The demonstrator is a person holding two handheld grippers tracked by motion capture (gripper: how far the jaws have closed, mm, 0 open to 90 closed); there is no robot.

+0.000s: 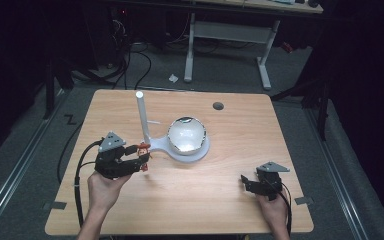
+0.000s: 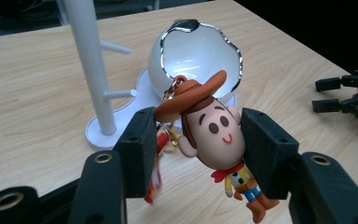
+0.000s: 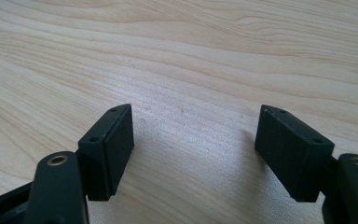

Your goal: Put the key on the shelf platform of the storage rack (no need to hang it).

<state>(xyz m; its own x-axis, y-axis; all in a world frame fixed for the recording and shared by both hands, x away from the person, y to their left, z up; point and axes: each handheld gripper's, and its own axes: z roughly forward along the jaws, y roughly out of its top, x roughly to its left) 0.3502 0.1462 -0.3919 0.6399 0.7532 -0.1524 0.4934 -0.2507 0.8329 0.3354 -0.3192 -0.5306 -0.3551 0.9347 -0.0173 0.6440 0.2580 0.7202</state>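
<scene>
A cowboy-figure keychain (image 2: 214, 133) with a brown hat, red scarf and gold ring hangs between the pads of my left gripper (image 2: 196, 144), which is shut on its head. In the high view that left gripper (image 1: 141, 159) is held above the table's left side, the keychain (image 1: 143, 149) at its tips, close to the white stand (image 1: 142, 120). The stand is a tall post with short side pegs, joined at its base to a white egg-shaped bowl (image 2: 193, 56) with a silver jagged rim. My right gripper (image 3: 193, 149) rests low over bare wood at the front right, jaws open with nothing between them.
The wooden table (image 1: 230, 195) has a dark round hole (image 1: 218, 106) at its far right. My right gripper (image 2: 345, 95) lies off to the right in the left gripper view. Cables and a white desk frame (image 1: 227, 47) stand on the floor beyond.
</scene>
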